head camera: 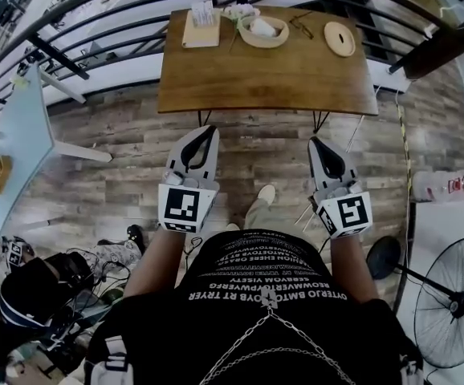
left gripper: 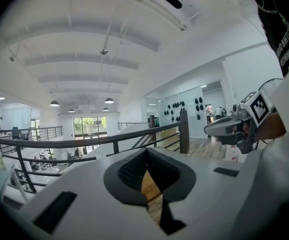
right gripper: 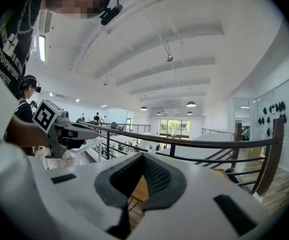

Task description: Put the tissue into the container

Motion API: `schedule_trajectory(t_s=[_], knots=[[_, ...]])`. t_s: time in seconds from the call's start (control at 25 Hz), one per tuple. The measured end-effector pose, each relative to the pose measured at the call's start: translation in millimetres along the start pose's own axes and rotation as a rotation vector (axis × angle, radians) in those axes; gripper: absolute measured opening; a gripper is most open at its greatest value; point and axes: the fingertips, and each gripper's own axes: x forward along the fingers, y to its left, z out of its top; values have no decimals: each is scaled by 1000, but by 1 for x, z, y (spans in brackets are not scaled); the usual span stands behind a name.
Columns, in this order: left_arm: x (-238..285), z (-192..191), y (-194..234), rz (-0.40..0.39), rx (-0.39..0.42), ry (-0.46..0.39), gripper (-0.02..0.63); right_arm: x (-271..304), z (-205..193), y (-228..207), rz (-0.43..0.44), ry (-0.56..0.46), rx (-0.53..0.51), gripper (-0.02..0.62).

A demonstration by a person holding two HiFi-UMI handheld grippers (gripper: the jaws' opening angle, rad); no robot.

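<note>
A wooden table (head camera: 296,79) stands ahead, by a black railing. On its far edge sits a round pale bowl (head camera: 264,32) with white tissue (head camera: 262,27) in it. More white tissue (head camera: 242,10) lies just behind the bowl, and a wooden tray (head camera: 202,27) holding a white stack is to its left. My left gripper (head camera: 209,128) and right gripper (head camera: 313,140) hover over the floor short of the table's near edge, both shut and empty. In the left gripper view the left gripper (left gripper: 147,154) has its jaws closed together. So does the right gripper (right gripper: 143,158) in its own view.
A round wooden lid (head camera: 339,38) and a pair of glasses (head camera: 300,26) lie on the table's right part. A white table (head camera: 23,127) stands at the left, a floor fan (head camera: 450,303) at the lower right, and cables and gear (head camera: 47,283) at the lower left.
</note>
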Motion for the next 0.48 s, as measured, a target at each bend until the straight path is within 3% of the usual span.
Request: schedule_trajectory(t_s=[0.48], knots=[[83, 36, -22, -21, 27, -5, 25, 21, 1, -78, -3, -13, 29, 6]])
